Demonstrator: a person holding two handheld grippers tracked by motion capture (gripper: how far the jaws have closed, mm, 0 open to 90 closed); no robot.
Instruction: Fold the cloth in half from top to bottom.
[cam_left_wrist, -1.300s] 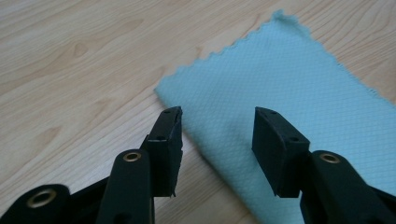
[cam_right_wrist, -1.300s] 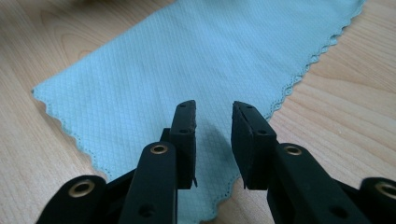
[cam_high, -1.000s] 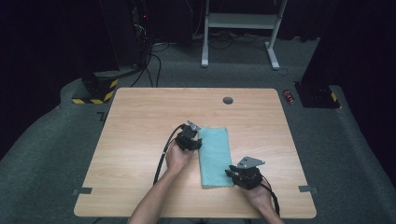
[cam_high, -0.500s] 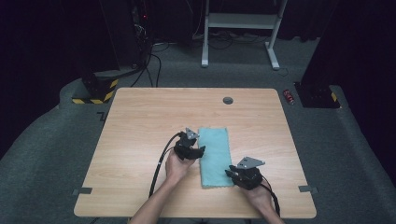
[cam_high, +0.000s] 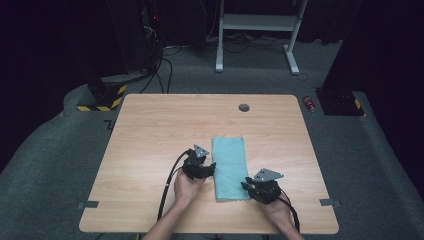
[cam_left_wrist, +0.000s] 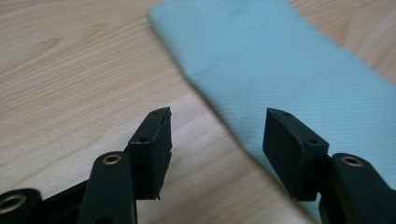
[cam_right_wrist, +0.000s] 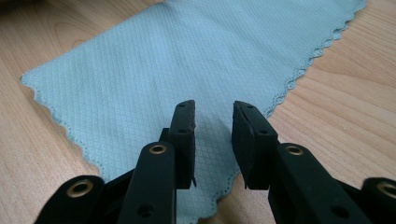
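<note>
A light teal cloth (cam_high: 230, 167) lies folded into a long strip on the wooden table (cam_high: 150, 150). My left gripper (cam_high: 211, 169) sits at the strip's left edge, and its jaws have just been opening. In the left gripper view the left gripper (cam_left_wrist: 217, 135) stands open over bare wood, with nothing between the jaws and the cloth (cam_left_wrist: 289, 70) edge running past the right jaw. My right gripper (cam_high: 246, 185) is at the strip's near right corner. In the right gripper view the right gripper (cam_right_wrist: 214, 126) has its jaws a little apart, low over the cloth (cam_right_wrist: 187, 60) and not pinching it.
A round cable hole (cam_high: 243, 107) sits near the table's far edge. Beyond the table, a white frame (cam_high: 255, 22), a yellow-and-black striped base (cam_high: 100, 97) and a small red object (cam_high: 310, 103) stand on grey carpet. A black cable (cam_high: 170, 180) trails from the left gripper.
My left gripper has slid along the cloth's left edge toward the person. The right gripper and the cloth have stayed put.
</note>
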